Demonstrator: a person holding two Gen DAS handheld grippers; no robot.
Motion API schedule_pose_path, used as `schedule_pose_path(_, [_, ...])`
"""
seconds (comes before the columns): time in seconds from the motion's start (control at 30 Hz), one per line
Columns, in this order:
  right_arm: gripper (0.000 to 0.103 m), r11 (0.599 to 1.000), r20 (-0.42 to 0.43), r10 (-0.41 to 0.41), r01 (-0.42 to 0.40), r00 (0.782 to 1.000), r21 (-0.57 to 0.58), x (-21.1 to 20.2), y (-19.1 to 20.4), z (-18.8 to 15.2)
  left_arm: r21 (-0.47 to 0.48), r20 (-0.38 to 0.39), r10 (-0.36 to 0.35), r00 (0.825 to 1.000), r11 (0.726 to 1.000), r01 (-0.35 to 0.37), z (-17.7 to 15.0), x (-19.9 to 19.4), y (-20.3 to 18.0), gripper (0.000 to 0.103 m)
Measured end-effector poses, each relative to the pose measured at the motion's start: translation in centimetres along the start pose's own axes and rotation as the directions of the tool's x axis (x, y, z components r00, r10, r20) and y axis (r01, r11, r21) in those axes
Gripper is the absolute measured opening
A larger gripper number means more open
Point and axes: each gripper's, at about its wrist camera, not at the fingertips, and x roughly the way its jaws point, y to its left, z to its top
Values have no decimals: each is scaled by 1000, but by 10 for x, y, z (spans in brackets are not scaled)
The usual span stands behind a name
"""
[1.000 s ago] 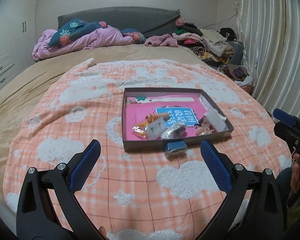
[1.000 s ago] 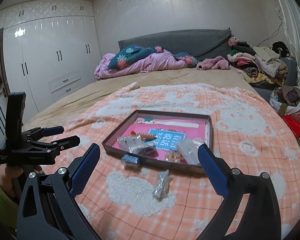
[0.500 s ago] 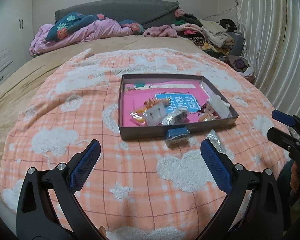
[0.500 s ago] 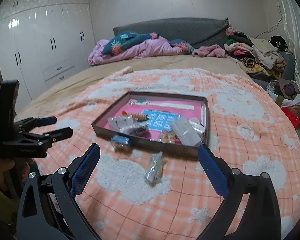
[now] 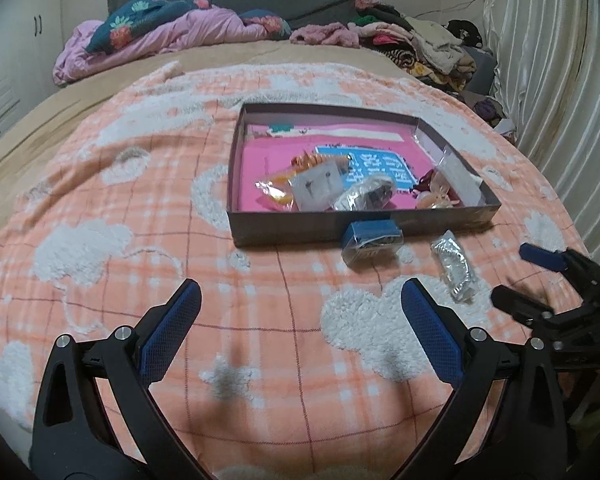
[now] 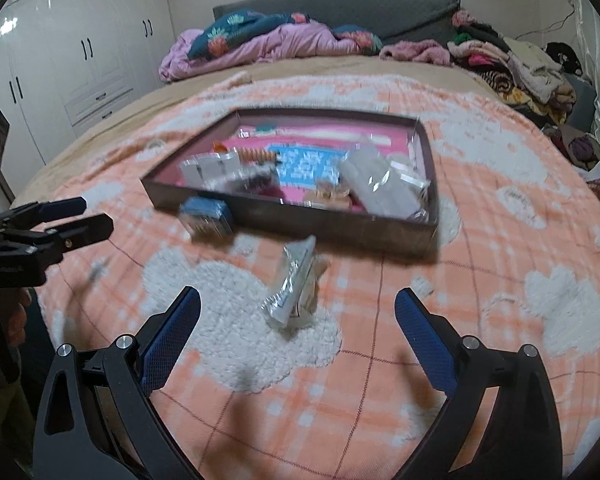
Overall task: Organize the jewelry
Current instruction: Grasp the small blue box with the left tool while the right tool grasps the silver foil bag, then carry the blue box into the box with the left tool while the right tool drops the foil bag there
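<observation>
Pink-lined shallow box (image 5: 356, 232) sits on the peach plaid blanket (image 5: 140, 208) and already holds several bagged jewelry pieces (image 5: 320, 186). Two items are not yet in: a small blue case (image 5: 372, 240) touching the box's near wall, and a clear packet (image 6: 294, 284) just in front of the box. Left gripper (image 5: 300, 332) and right gripper (image 6: 298, 334) both hover short of the box, jaws wide apart, empty; judged roughly mid-task.
</observation>
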Motion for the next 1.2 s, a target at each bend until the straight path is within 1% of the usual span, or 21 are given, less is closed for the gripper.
schedule_pose_path(0.03, [87,1000,-11,-3,3,1000,-4,5,0,-1,-3,-6,-4,1000,1000,4,0,3,0,94])
schedule_pose_path(0.1, [84,1000,-21,-6,6,1000,-8,14,1,-1,-8,-18,-15,1000,1000,15,-1,10,0,94])
schedule_pose_path(0.13, [81,1000,-29,-9,9,1000,-8,21,2,-1,-11,-23,-19,1000,1000,19,-2,13,0,94])
schedule_pose_path(0.2, [79,1000,-44,-4,3,999,-2,29,1,1,-16,-34,-33,999,999,33,-1,20,-2,94])
schedule_pose_path(0.23, [75,1000,-52,-1,1,999,7,35,0,2,-20,-41,-42,998,999,41,-1,24,-3,94])
schedule_pose_path(0.3, [67,1000,-64,-6,7,998,17,43,-3,3,-26,-49,-61,997,998,60,2,30,-7,94])
schedule_pose_path(0.33, [58,999,-69,-28,29,997,16,47,-5,3,-31,-54,-78,995,997,76,3,34,-8,94])
schedule_pose_path(0.37, [53,999,-72,-30,31,997,15,49,-6,3,-40,-61,-99,993,994,97,4,38,-9,94])
schedule_pose_path(0.4, [50,999,-69,-28,29,997,16,49,-7,3,-50,-68,-117,991,992,114,5,42,-11,93])
schedule_pose_path(0.43, [38,1000,-63,-20,21,998,19,48,-9,4,-56,-74,-131,989,990,127,6,47,-13,93])
schedule_pose_path(0.47, [32,1000,-64,-12,13,998,17,48,-9,4,-57,-79,-142,987,989,137,6,51,-16,93])
schedule_pose_path(0.57, [28,1000,-52,-2,3,999,10,43,-12,4,-58,-82,-144,986,989,139,8,63,-25,93])
schedule_pose_path(0.63, [27,1000,-46,-1,1,999,17,39,-15,2,-66,-73,-149,986,987,145,10,68,-30,93])
schedule_pose_path(0.7, [27,1000,-39,5,-3,999,31,34,-21,1,-64,-68,-146,987,988,142,12,73,-36,83])
schedule_pose_path(0.73, [27,999,-36,8,-6,999,37,32,-22,0,-62,-64,-142,988,989,138,13,75,-38,75])
schedule_pose_path(0.8, [27,999,-26,16,-15,1000,46,26,-26,0,-65,-60,-135,989,989,131,16,80,-41,67])
schedule_pose_path(0.83, [26,999,-22,19,-18,1000,48,24,-26,-1,-66,-58,-133,989,989,129,17,81,-41,56])
schedule_pose_path(0.87, [26,999,-15,24,-23,1000,49,21,-27,0,-63,-56,-128,990,990,125,18,82,-42,42])
schedule_pose_path(1.07, [26,997,27,61,-62,998,36,4,-22,5,-43,-37,-154,987,987,153,20,71,-40,42])
schedule_pose_path(1.2, [26,996,68,92,-93,993,16,-10,-14,10,-19,17,-150,989,988,150,26,44,-37,42])
